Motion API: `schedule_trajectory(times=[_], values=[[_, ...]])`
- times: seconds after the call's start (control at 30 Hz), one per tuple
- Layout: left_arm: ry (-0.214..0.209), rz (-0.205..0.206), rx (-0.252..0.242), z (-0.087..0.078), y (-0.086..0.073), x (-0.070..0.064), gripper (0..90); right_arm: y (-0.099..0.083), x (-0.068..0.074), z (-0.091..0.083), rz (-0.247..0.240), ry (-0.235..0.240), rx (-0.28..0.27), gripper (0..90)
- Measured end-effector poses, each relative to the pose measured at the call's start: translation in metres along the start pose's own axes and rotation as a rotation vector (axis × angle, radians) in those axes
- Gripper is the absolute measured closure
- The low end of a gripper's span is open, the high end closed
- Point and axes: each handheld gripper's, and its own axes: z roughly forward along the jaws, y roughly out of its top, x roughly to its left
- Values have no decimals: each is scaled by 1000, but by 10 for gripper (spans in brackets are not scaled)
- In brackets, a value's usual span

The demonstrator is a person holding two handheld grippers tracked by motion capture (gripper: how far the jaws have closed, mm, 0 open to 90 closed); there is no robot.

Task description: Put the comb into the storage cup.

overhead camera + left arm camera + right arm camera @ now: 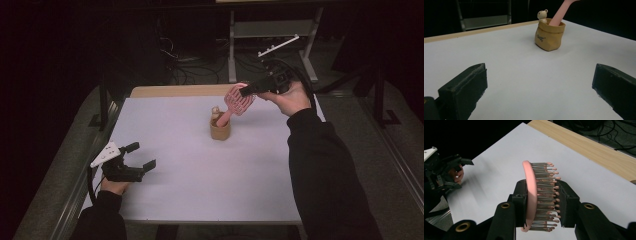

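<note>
- Two black jaws of the right gripper (541,202) pinch the head of the pink plastic hairbrush (534,195), one on its back, one against the bristle tips.
- The brush's handle slants down into the small tan pouch-shaped holder (220,131) at mid-worktop (200,185).
- The left gripper (142,156) hovers near the worktop's left edge, jaws spread, well apart from the holder.
</note>
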Motion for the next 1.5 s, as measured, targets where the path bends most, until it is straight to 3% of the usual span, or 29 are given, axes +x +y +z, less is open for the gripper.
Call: schedule_trajectory(times=[0.5, 0.67, 1.07, 1.5], values=[[22, 0, 1, -5, 0, 1, 0, 0, -2, 25, 13, 11, 22, 632], [32, -4, -19, -8, 1, 1, 0, -2, -5, 33, 19, 16, 33, 632], [31, -6, -18, -8, 0, 0, 0, -9, -16, 31, 90, 29, 4, 628], [26, -10, -12, -6, -1, -1, 0, -17, -21, 26, 101, 28, -4, 618]])
